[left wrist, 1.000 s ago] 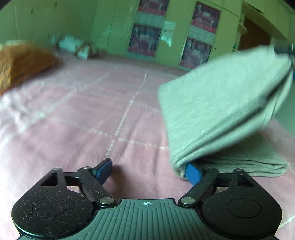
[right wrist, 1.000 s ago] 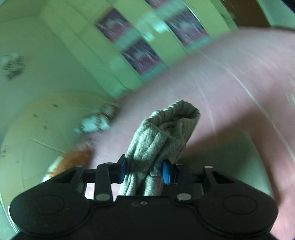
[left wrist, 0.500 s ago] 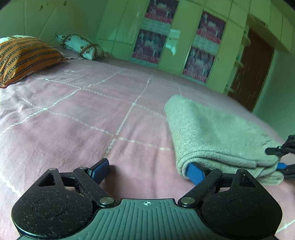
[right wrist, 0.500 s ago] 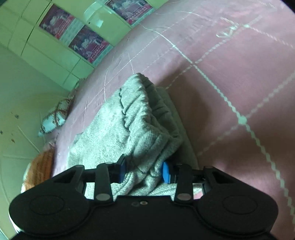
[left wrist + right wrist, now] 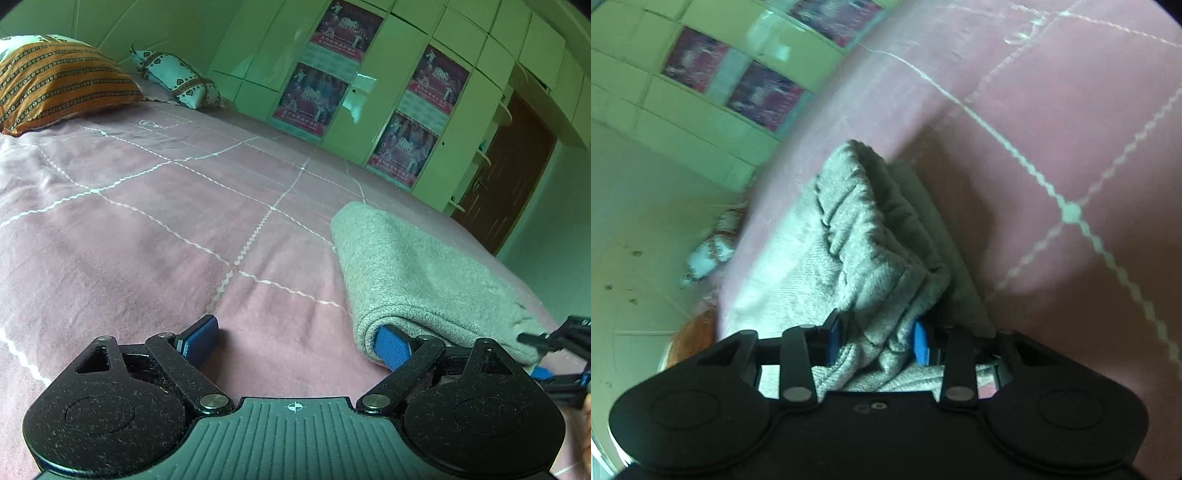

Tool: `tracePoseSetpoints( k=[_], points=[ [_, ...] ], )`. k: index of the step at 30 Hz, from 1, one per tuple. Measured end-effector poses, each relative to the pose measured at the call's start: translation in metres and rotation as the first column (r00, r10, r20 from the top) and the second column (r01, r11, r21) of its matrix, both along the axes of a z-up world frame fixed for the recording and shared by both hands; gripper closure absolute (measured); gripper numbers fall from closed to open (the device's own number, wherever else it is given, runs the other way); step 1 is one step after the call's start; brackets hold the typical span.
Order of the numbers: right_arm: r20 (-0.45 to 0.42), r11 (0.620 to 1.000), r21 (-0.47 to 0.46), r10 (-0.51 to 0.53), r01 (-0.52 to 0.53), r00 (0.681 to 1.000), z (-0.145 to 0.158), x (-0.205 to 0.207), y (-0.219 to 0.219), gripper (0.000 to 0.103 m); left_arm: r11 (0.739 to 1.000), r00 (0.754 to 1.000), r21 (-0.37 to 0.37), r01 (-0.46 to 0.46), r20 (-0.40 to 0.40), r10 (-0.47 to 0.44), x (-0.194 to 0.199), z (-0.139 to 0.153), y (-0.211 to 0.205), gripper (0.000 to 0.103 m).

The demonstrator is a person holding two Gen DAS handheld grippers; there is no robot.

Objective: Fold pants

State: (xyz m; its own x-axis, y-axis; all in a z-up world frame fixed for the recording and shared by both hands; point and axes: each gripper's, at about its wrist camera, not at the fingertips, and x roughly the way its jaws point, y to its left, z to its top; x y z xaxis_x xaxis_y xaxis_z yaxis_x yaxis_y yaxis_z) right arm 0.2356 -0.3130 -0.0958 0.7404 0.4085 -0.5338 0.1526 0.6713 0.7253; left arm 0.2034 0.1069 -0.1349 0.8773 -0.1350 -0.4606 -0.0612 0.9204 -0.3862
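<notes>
The grey pants (image 5: 424, 273) lie folded in a flat stack on the pink bedspread (image 5: 166, 229). My left gripper (image 5: 295, 339) is open wide on the bed; its right blue pad (image 5: 393, 347) touches the near folded edge of the pants, its left pad (image 5: 197, 338) rests on bare bedspread. My right gripper (image 5: 877, 341) is shut on a bunched end of the pants (image 5: 871, 240), low over the stack. It also shows at the right edge of the left wrist view (image 5: 561, 354).
An orange striped pillow (image 5: 55, 85) and a white patterned pillow (image 5: 177, 79) lie at the head of the bed. Green wardrobes with posters (image 5: 402, 147) and a brown door (image 5: 509, 177) stand beyond the far edge of the bed.
The right gripper swung the raised half of the pants over and down onto the lower half, so the stack now lies flat. The left gripper stayed open in place.
</notes>
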Motion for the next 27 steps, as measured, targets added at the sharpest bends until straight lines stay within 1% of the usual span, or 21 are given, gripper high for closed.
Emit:
tracePoseSetpoints(
  k=[3, 4, 6, 7, 9, 11, 12, 13, 14, 15, 16, 17, 18, 19, 20, 21, 22, 24, 25, 27],
  points=[
    [0.028, 0.997, -0.077, 0.005, -0.003, 1.0, 0.015, -0.009, 0.002, 0.059, 0.998, 1.0, 0.064, 0.011, -0.024, -0.009, -0.001, 0.008, -0.003, 0.014],
    [0.045, 0.994, -0.106, 0.004, 0.001, 0.999, 0.02, -0.015, 0.004, 0.058, 0.997, 0.999, 0.071, 0.009, -0.031, -0.007, -0.003, 0.011, -0.002, 0.014],
    [0.072, 0.98, -0.196, 0.004, 0.01, 0.997, 0.03, -0.028, 0.004, 0.057, 0.999, 0.999, 0.054, 0.001, -0.05, 0.002, -0.009, 0.017, 0.004, 0.014],
    [0.088, 0.969, -0.247, -0.003, 0.024, 0.996, 0.036, -0.034, 0.003, 0.058, 0.998, 0.999, 0.052, -0.032, -0.039, 0.034, -0.015, 0.023, 0.006, 0.014],
    [0.16, 0.941, -0.338, 0.02, 0.035, 0.987, 0.055, -0.044, 0.004, 0.063, 0.997, 0.997, 0.039, -0.073, 0.039, 0.071, -0.022, 0.041, 0.011, 0.014],
    [0.228, 0.906, -0.422, 0.064, 0.04, 0.972, 0.07, -0.042, 0.014, 0.067, 0.994, 0.988, 0.082, -0.073, 0.14, 0.061, -0.017, 0.066, 0.003, 0.014],
    [0.244, 0.891, -0.453, 0.091, 0.031, 0.965, 0.075, -0.037, 0.02, 0.072, 0.995, 0.985, 0.088, -0.045, 0.171, 0.029, -0.008, 0.077, -0.003, 0.014],
    [0.255, 0.875, -0.484, 0.129, 0.01, 0.958, 0.081, -0.03, 0.03, 0.075, 0.997, 0.984, 0.076, 0.005, 0.178, -0.019, 0.007, 0.086, -0.009, 0.014],
    [0.258, 0.859, -0.512, 0.164, -0.009, 0.952, 0.085, -0.02, 0.039, 0.077, 0.997, 0.983, 0.053, 0.06, 0.171, -0.069, 0.023, 0.091, -0.017, 0.013],
    [0.254, 0.838, -0.545, 0.196, -0.028, 0.947, 0.086, -0.01, 0.05, 0.085, 0.992, 0.982, 0.03, 0.12, 0.145, -0.123, 0.041, 0.092, -0.025, 0.014],
    [0.238, 0.813, -0.581, 0.218, -0.042, 0.946, 0.086, -0.001, 0.059, 0.089, 0.986, 0.981, 0.036, 0.162, 0.105, -0.165, 0.057, 0.088, -0.035, 0.014],
    [0.205, 0.789, -0.612, 0.227, -0.056, 0.952, 0.082, 0.009, 0.065, 0.089, 0.98, 0.981, 0.065, 0.187, 0.049, -0.19, 0.072, 0.079, -0.046, 0.014],
    [0.153, 0.766, -0.638, 0.227, -0.079, 0.962, 0.074, 0.02, 0.069, 0.089, 0.974, 0.979, 0.1, 0.204, -0.039, -0.201, 0.086, 0.066, -0.056, 0.014],
    [0.088, 0.743, -0.66, 0.224, -0.111, 0.971, 0.065, 0.028, 0.071, 0.09, 0.969, 0.971, 0.124, 0.211, -0.14, -0.194, 0.097, 0.049, -0.064, 0.014],
    [0.021, 0.727, -0.67, 0.221, -0.151, 0.975, 0.051, 0.035, 0.068, 0.09, 0.967, 0.954, 0.105, 0.232, -0.218, -0.205, 0.105, 0.03, -0.065, 0.013],
    [0.011, 0.724, -0.67, 0.232, -0.165, 0.973, 0.04, 0.033, 0.063, 0.091, 0.972, 0.957, 0.055, 0.228, -0.199, -0.213, 0.103, 0.018, -0.059, 0.01],
    [0.025, 0.725, -0.668, 0.244, -0.165, 0.969, 0.038, 0.032, 0.061, 0.091, 0.973, 0.96, 0.045, 0.227, -0.18, -0.215, 0.101, 0.016, -0.054, 0.009],
    [0.03, 0.718, -0.671, 0.274, -0.184, 0.961, 0.044, 0.031, 0.058, 0.091, 0.976, 0.966, 0.07, 0.206, -0.175, -0.191, 0.102, 0.027, -0.052, 0.009],
    [0.049, 0.719, -0.673, 0.281, -0.177, 0.958, 0.049, 0.031, 0.058, 0.09, 0.978, 0.975, 0.096, 0.185, -0.146, -0.17, 0.104, 0.036, -0.051, 0.01],
    [0.116, 0.738, -0.659, 0.287, -0.143, 0.951, 0.064, 0.036, 0.059, 0.084, 0.972, 0.98, 0.133, 0.194, -0.065, -0.186, 0.116, 0.057, -0.056, 0.01]
  ],
)
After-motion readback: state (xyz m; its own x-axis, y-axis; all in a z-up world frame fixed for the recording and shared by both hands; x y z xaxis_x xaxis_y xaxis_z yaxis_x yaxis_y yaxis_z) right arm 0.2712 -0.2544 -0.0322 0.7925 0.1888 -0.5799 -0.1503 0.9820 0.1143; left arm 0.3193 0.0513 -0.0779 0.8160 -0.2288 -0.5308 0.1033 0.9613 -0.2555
